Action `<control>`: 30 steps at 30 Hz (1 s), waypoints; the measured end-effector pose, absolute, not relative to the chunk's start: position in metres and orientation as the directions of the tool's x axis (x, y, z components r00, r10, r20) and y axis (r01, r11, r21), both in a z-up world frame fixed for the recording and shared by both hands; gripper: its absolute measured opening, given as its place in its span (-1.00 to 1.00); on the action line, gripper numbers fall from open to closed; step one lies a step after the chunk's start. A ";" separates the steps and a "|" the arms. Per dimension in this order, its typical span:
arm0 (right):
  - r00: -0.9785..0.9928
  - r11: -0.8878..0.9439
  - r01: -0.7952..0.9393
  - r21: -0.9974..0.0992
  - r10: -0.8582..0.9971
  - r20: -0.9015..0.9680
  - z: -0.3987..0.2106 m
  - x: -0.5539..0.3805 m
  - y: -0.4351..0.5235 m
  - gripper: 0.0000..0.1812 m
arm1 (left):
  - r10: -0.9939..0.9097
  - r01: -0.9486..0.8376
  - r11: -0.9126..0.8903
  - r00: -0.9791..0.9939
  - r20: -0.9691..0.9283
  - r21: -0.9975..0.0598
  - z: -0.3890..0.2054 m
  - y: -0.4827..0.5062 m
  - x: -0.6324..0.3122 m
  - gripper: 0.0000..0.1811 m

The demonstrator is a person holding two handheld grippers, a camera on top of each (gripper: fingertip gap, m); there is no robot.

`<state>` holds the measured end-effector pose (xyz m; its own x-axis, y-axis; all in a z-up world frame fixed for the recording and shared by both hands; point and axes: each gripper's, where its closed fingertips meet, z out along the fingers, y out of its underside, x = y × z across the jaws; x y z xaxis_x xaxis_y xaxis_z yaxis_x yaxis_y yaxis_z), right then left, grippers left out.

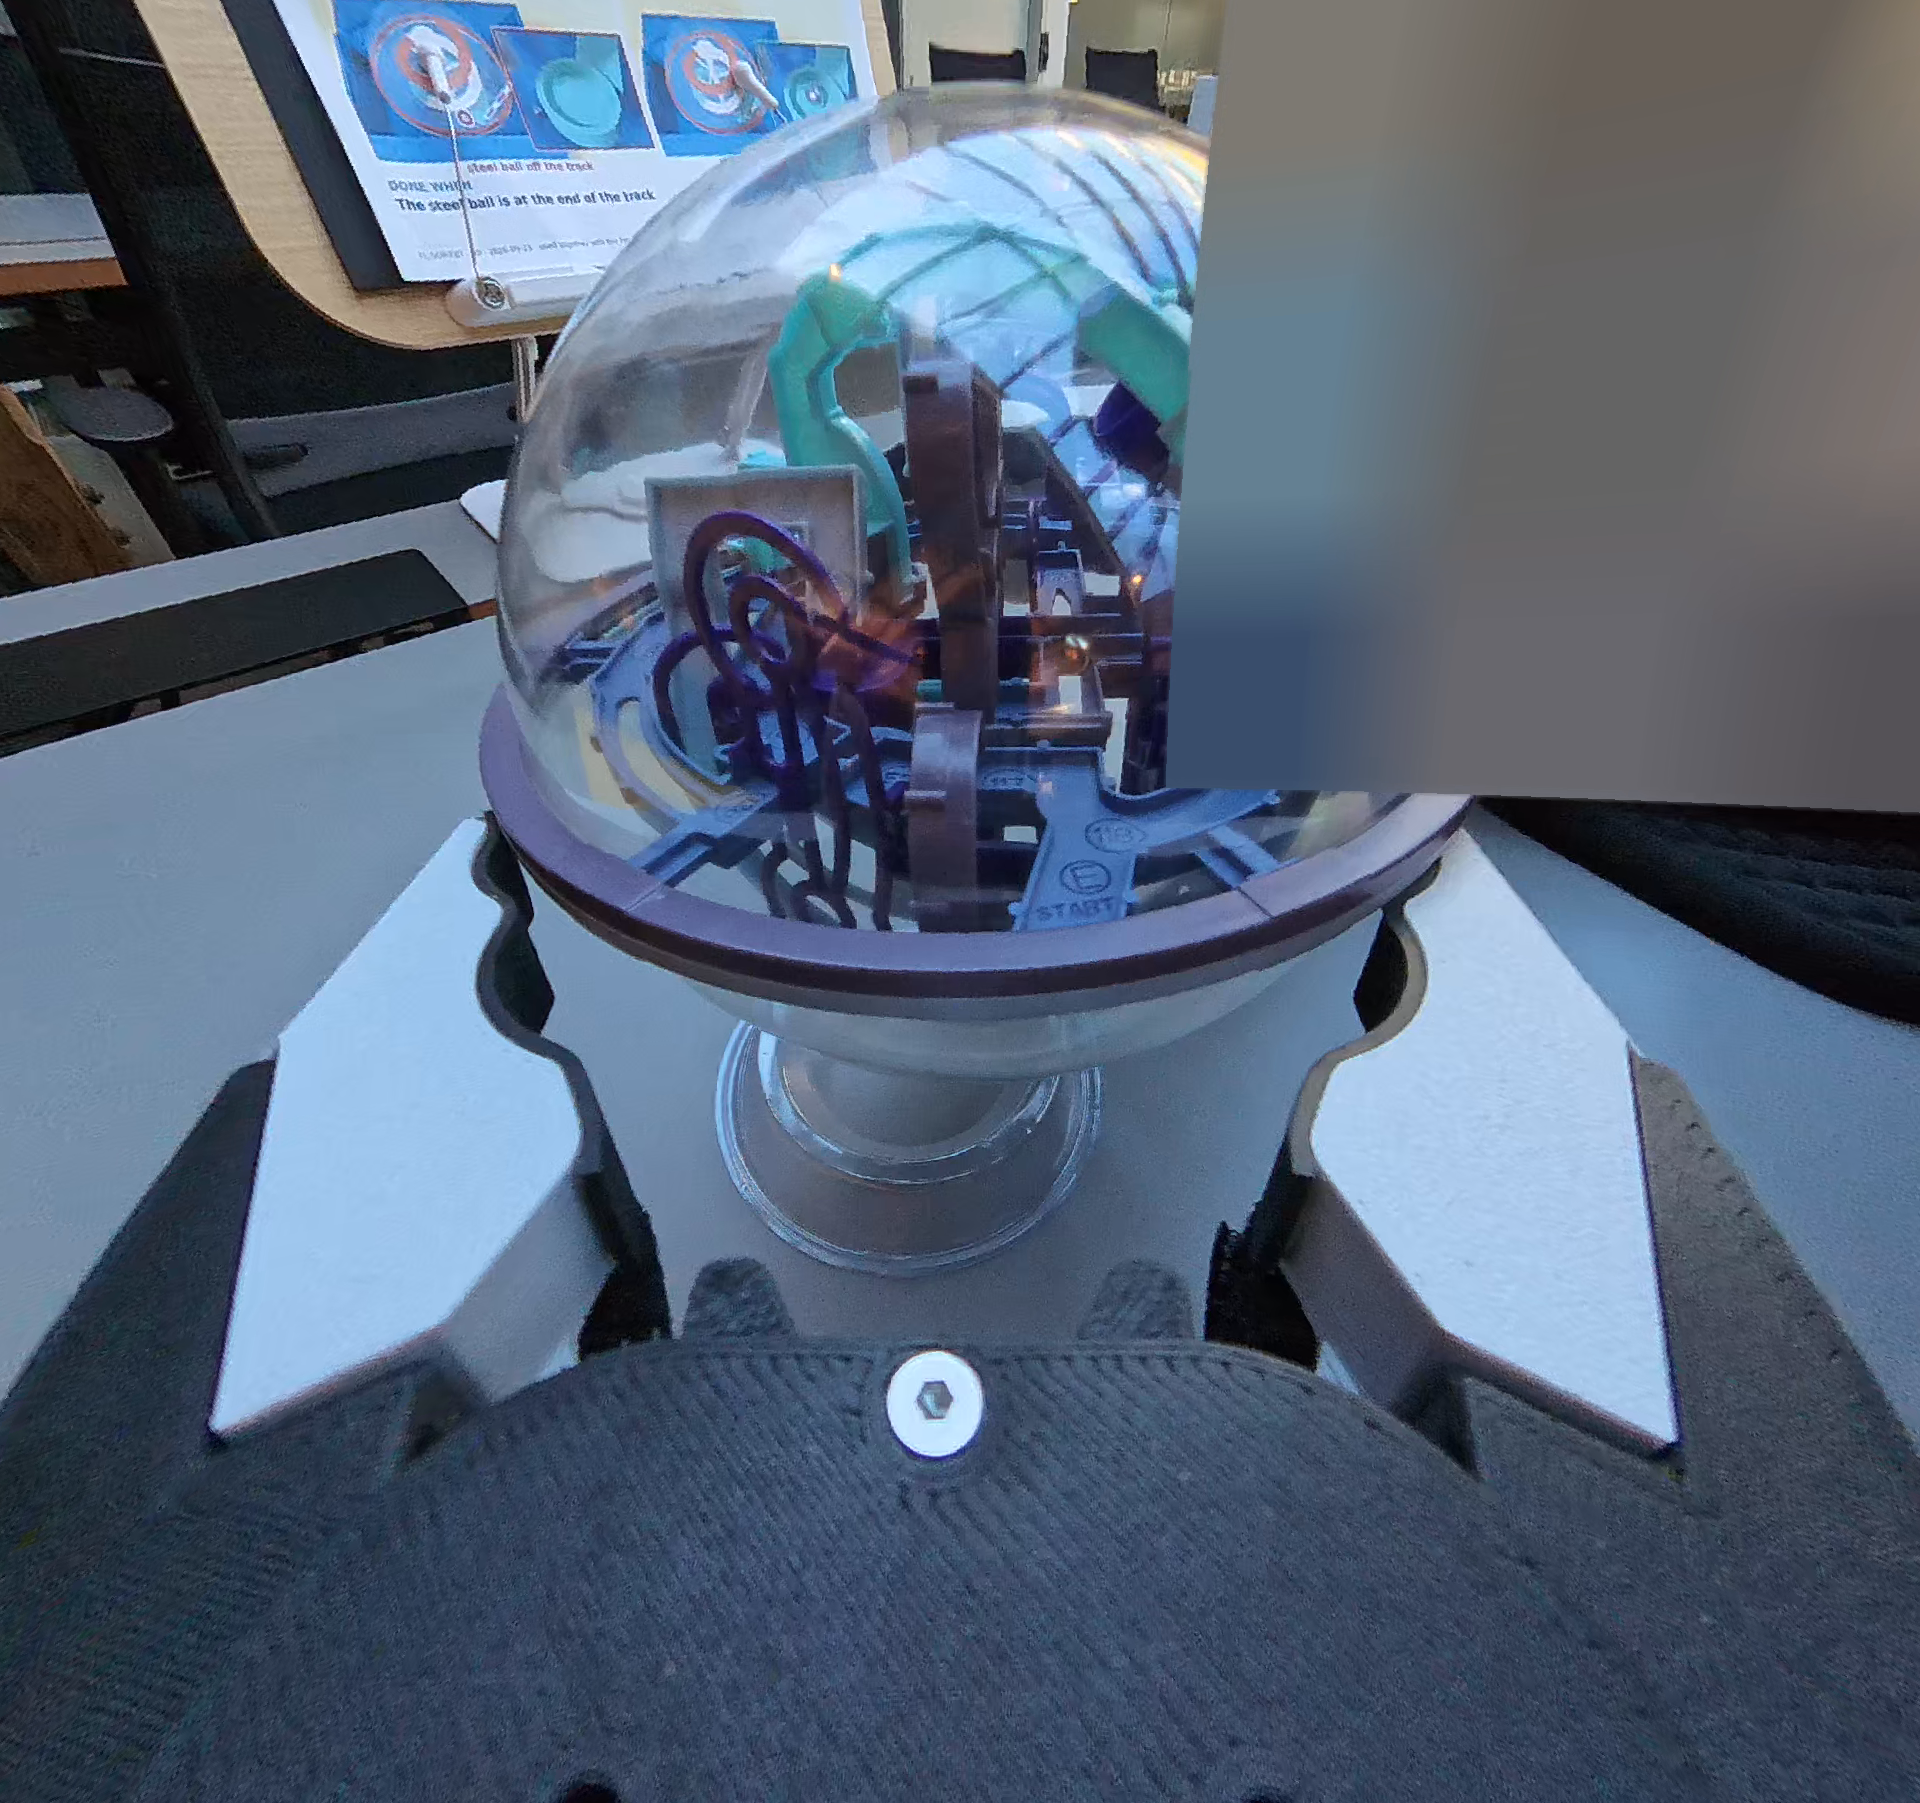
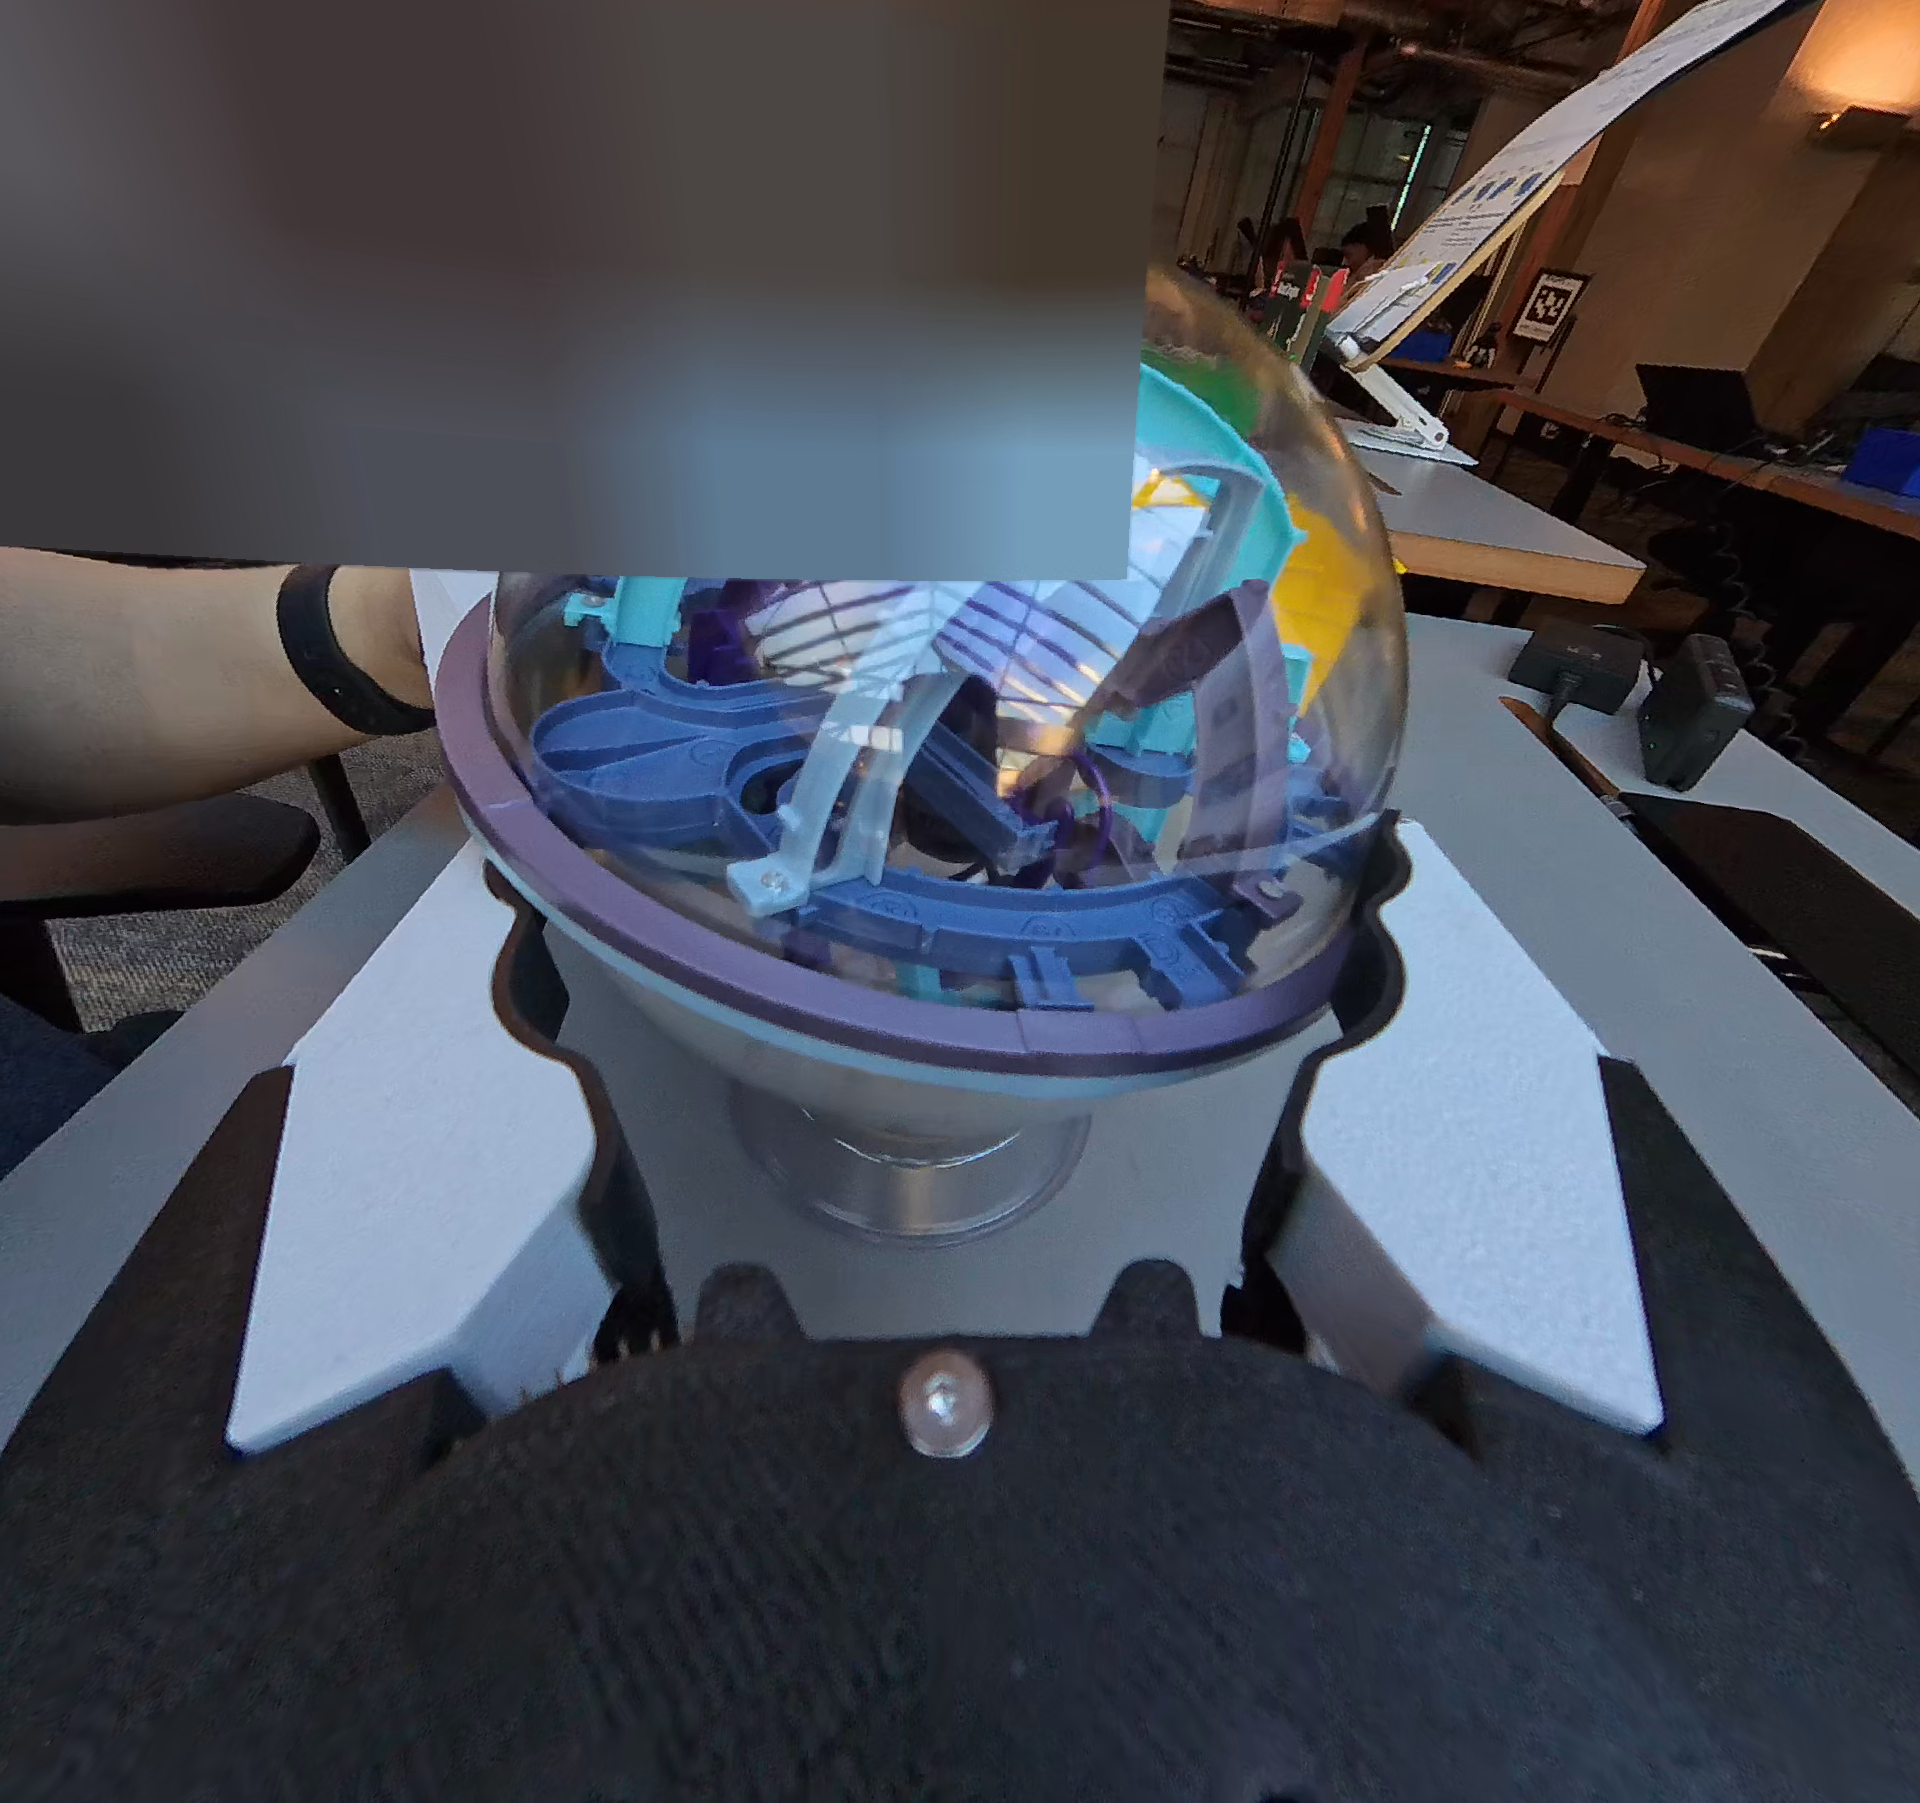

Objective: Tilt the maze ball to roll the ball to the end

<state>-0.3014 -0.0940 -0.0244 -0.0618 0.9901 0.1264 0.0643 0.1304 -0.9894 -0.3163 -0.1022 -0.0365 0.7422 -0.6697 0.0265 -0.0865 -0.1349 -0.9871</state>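
Note:
The maze ball [image 1: 790, 382] is a clear sphere with a purple equator band and blue, teal and brown tracks inside. It sits upright on a clear ring stand [image 1: 904, 1203] on the grey table [image 1: 208, 870]. A small shiny ball [image 1: 1074, 652] rests on a track near the middle. My left gripper [image 1: 940, 912] has its two fingers against the sphere's sides just under the band. In the right wrist view the maze ball [image 2: 935, 818] appears slightly tilted, and my right gripper [image 2: 945, 922] clasps it the same way above the stand [image 2: 914, 1192]. The far side of the sphere is hidden.
An instruction sheet on a tilted board [image 1: 540, 70] stands behind the sphere. Black mats [image 1: 208, 621] lie on the table. A person's forearm with a black wristband [image 2: 343, 652] is at the left. Black power adapters [image 2: 1694, 714] sit at the right, with other tables beyond.

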 end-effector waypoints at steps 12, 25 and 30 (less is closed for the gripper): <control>-0.065 0.171 0.129 -0.977 0.984 0.164 -0.029 -0.301 -0.096 0.68 | -0.674 -0.038 -0.102 0.738 0.041 -0.994 -0.042 -0.104 -0.316 0.73; -0.077 0.219 0.205 -0.954 0.975 0.208 -0.023 -0.299 -0.100 0.68 | -0.680 0.038 -0.060 0.730 0.069 -0.997 -0.038 -0.108 -0.312 0.74; -0.079 0.238 0.228 -0.944 0.971 0.225 -0.022 -0.299 -0.101 0.68 | -0.680 0.044 -0.041 0.731 0.060 -0.998 -0.037 -0.108 -0.311 0.73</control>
